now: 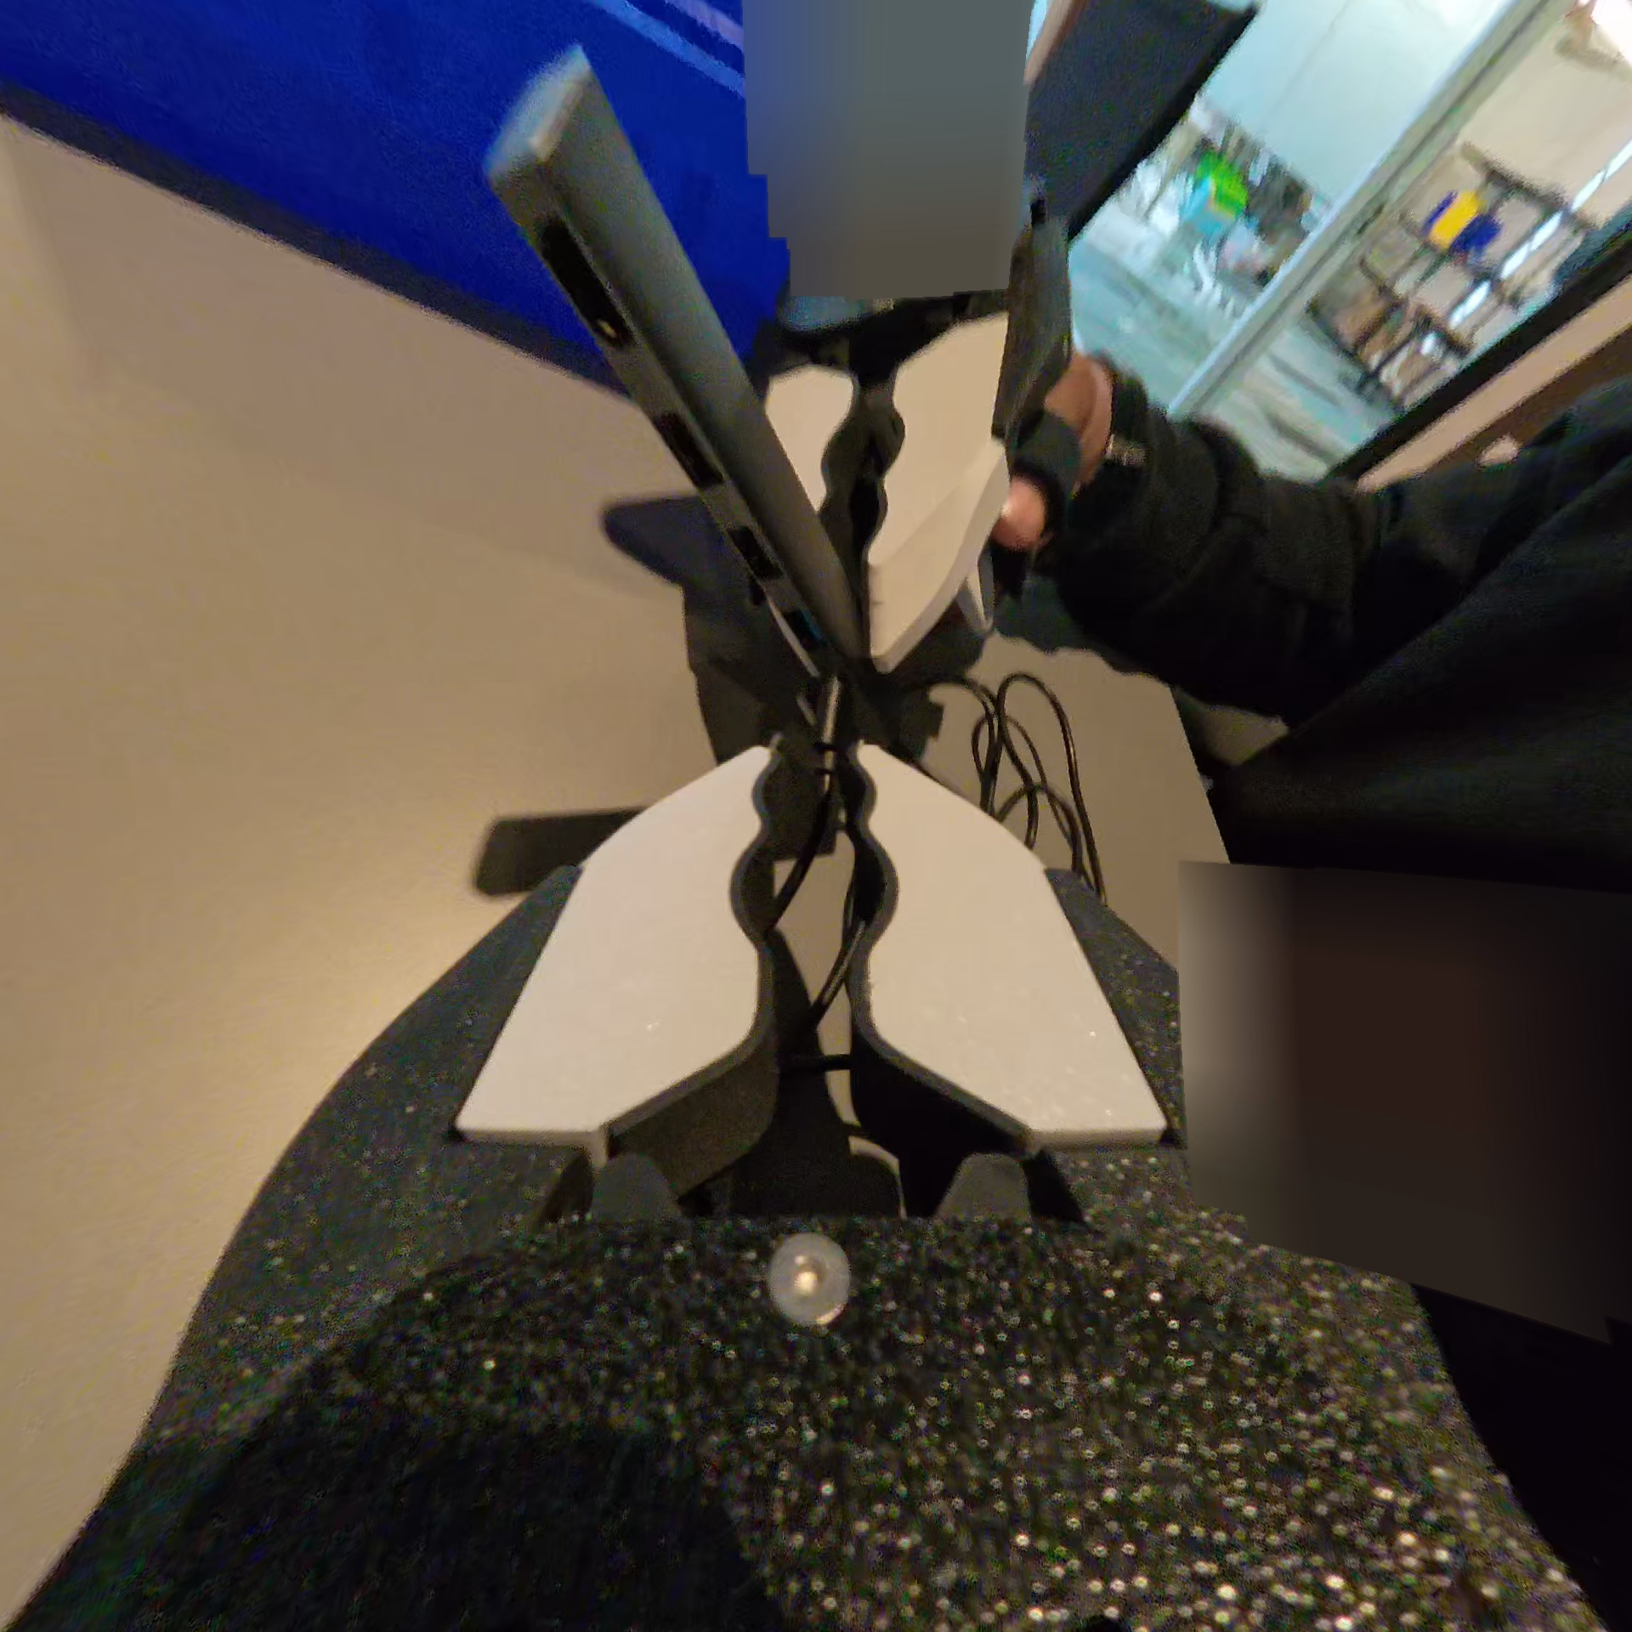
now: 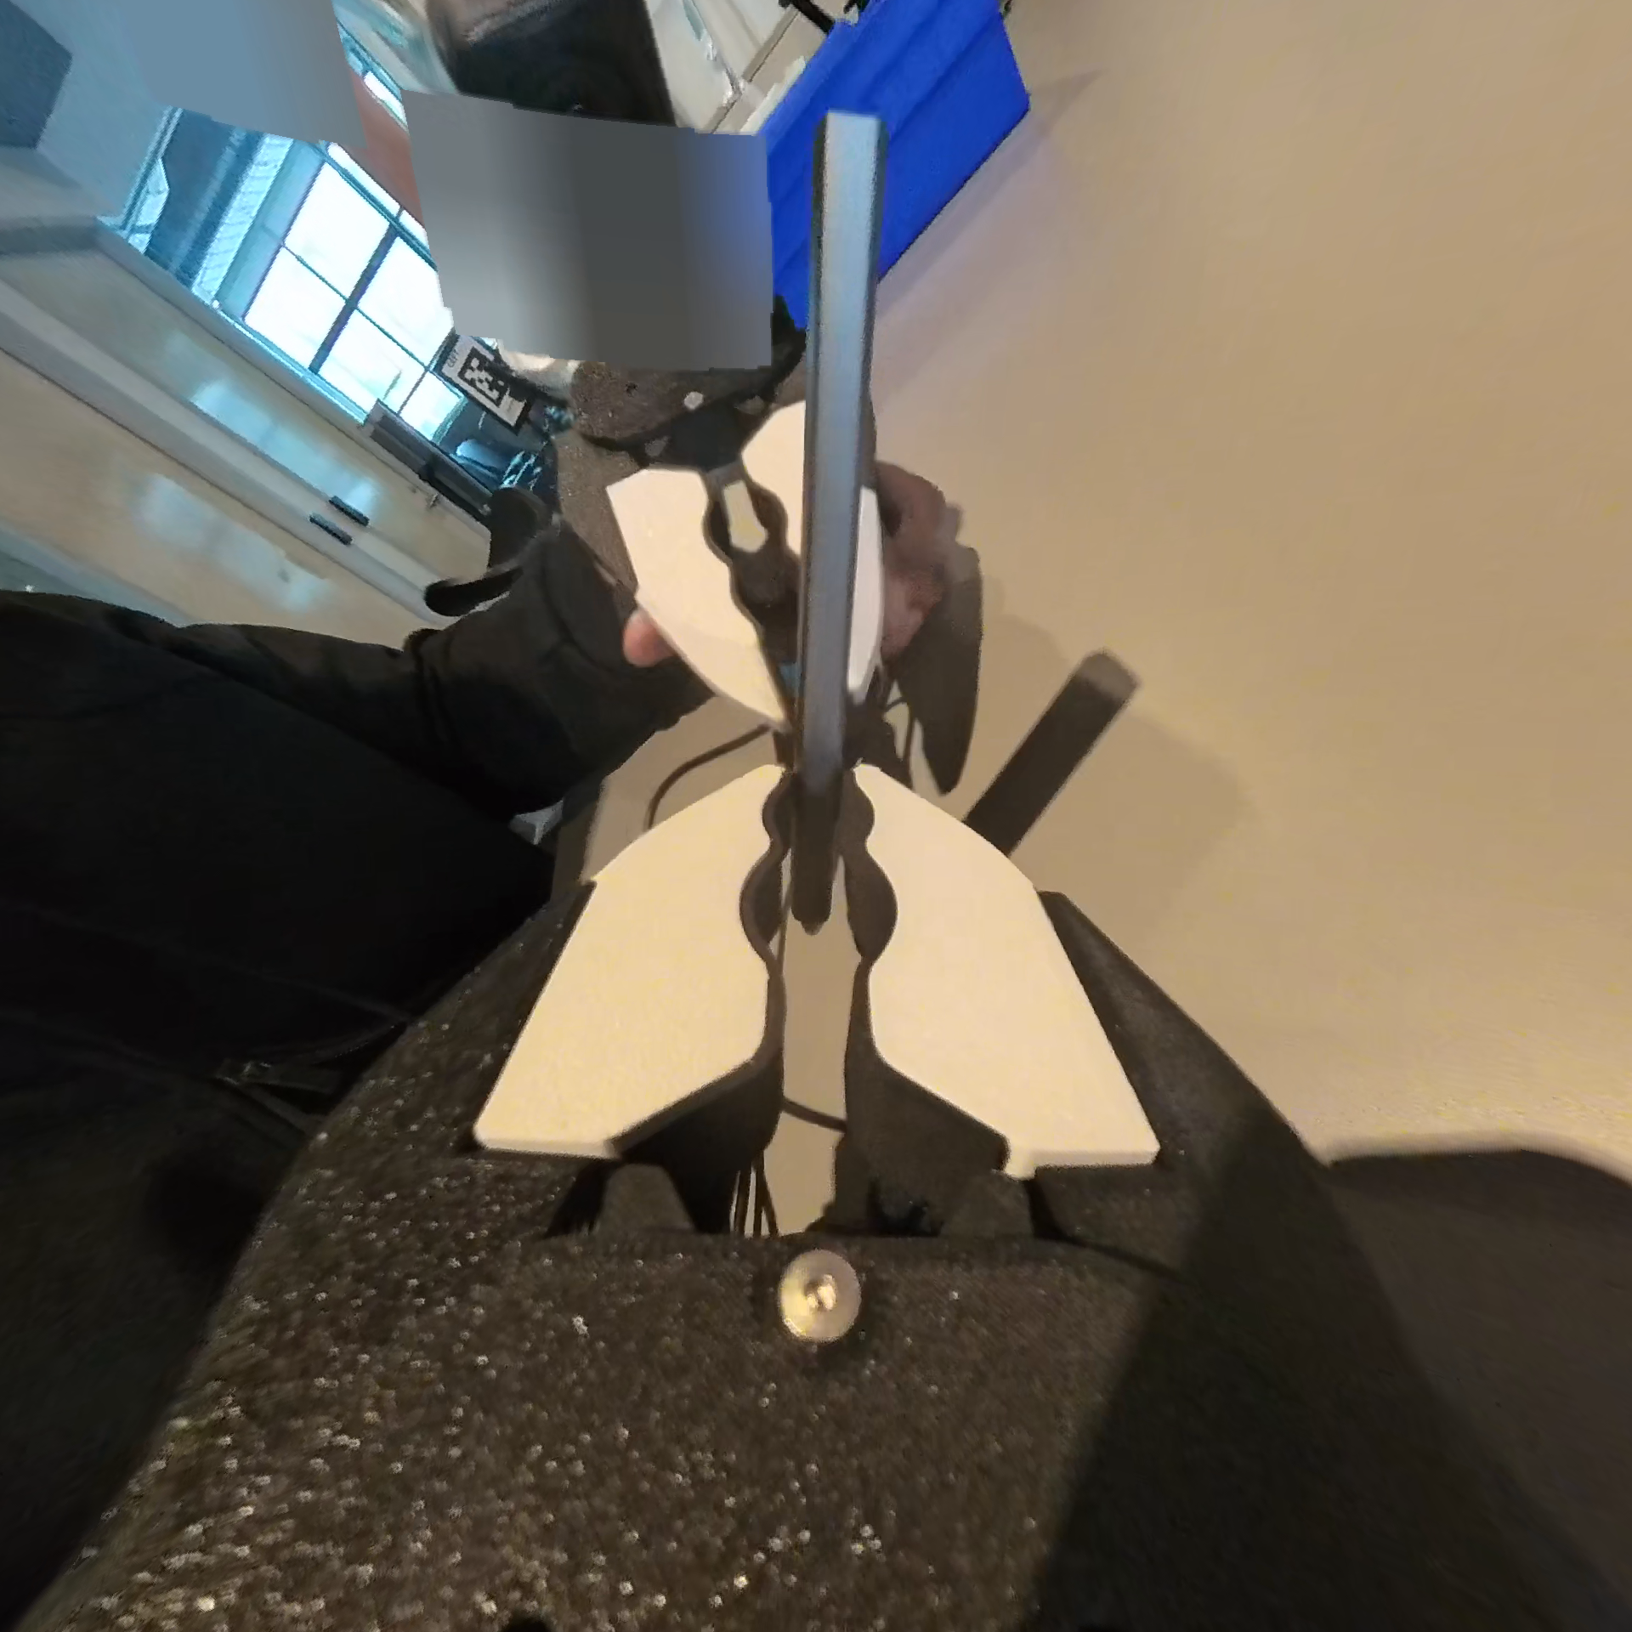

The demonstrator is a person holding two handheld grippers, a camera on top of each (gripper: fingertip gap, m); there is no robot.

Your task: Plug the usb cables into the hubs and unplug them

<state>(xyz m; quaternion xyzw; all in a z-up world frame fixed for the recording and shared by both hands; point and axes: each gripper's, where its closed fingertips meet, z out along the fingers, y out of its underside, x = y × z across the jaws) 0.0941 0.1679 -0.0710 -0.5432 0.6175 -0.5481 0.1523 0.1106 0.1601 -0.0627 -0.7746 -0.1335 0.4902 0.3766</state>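
Hub (image 1: 636, 291), slim and grey, held off the table (image 1: 265, 618) and tilted up and away to the left in the left wrist view; row of dark ports along its near side edge; a spot of blue at its lower end, just ahead of the claw tips.

Right claw (image 2: 817, 795) clenched on the hub's lower end; in the right wrist view the bar stands edge-on between the two white pads (image 2: 971, 989) and runs straight up the frame.

Left claw (image 1: 817, 751) drawn in narrow, tips nearly meeting, pinching a thin black cable (image 1: 799, 870) that runs down between its fingers toward the body; claw tips just below the hub's lower end, facing the right claw head-on; whether the plug sits in a port cannot be told, the joint being hidden between the two sets of tips.

Gloved hand (image 1: 1060, 459) in a dark sleeve on the right claw's handle; other gloved hand (image 2: 565, 636) on the left claw's.

Loose loops of black cable (image 1: 1033, 768) lie on the table beyond the claws; dark flat bar (image 1: 547, 848) rests on the table to the left; blue box (image 1: 353, 115) at the table's far edge.
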